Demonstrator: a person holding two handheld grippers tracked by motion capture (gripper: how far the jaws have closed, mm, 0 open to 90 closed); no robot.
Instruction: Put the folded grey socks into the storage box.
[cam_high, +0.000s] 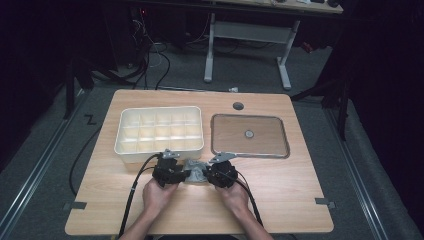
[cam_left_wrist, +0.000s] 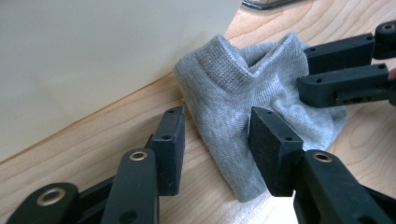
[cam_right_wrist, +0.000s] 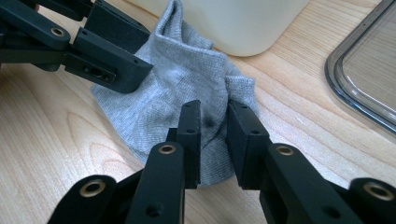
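At the bottom centre of the high view I see my two hands on the light wooden bench (cam_high: 280, 200), each with a black two-jaw tool. Between them, at centre frame, lies the small grey knitted ankle sock (cam_high: 196, 172), crumpled on the bench just in front of the tray.

In the left gripper view, my left tool (cam_left_wrist: 215, 140) has its jaws half open around the sock's near fold; the right-hand pad touches the fabric, the left-hand pad stands clear of it, so nothing is clamped.

In the right gripper view, my right tool (cam_right_wrist: 212, 135) has its jaws drawn narrow, pinching a raised fold of the sock between the pads at lower centre.

Farther off, upper left of centre in the high view, sits the cream plastic tray with its grid of compartments (cam_high: 159, 150). To its right, the dark-rimmed clear rectangular lid (cam_high: 250, 152) lies flat on the bench.
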